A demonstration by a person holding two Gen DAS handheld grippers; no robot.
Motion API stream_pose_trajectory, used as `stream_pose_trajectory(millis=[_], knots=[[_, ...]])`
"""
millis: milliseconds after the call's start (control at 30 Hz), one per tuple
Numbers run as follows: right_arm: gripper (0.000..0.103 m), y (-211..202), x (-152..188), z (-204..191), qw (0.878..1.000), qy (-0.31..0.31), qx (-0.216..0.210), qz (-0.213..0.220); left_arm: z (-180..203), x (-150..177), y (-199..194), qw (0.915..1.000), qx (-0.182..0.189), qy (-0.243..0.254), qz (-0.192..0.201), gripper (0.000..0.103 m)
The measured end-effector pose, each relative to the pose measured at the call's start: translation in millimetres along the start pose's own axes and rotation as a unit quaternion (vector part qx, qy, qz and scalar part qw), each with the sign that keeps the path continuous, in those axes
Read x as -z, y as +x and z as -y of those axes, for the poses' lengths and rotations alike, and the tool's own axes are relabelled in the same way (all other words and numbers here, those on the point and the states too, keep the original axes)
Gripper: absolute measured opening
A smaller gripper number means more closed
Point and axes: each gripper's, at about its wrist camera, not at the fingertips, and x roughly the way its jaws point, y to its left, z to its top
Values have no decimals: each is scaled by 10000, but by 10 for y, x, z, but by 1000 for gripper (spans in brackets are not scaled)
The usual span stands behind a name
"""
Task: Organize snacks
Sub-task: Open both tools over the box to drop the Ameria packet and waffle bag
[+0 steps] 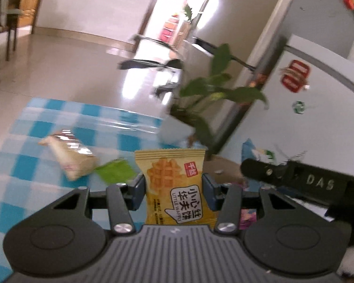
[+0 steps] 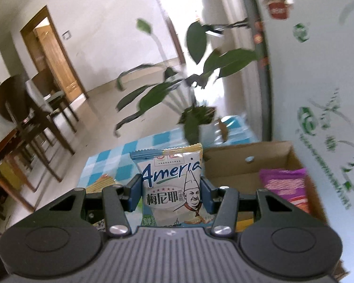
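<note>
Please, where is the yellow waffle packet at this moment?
In the left wrist view, the yellow waffle packet stands upright between the pads of the left hand-held gripper, above the blue checked tablecloth, with the green packet just to its left.

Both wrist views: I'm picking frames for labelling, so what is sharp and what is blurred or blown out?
Left wrist view: the yellow waffle packet is sharp; plant and tablecloth smear; doorway blown out. Right wrist view: the Ameria packet is crisp; plant leaves and fridge door blur.
</note>
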Motion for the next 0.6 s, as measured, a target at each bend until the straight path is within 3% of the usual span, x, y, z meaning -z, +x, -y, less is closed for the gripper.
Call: stream_pose_trajectory(millis=[200,467,533,600], knots=[[56,-132,-61,380,9977,386,515,197,436,88,284,9984,540,67,-180,49],[59,-202,-32,715,9921,793,936,266,771,287,647,9946,870,64,-560,50],[65,-204,-37,756,9911,870,969,269,810,293,706,9934,944,79,-644,56],[70,-211,-32,782,9897,952,1020,315,850,296,724,9919,1022,225,-726,71]])
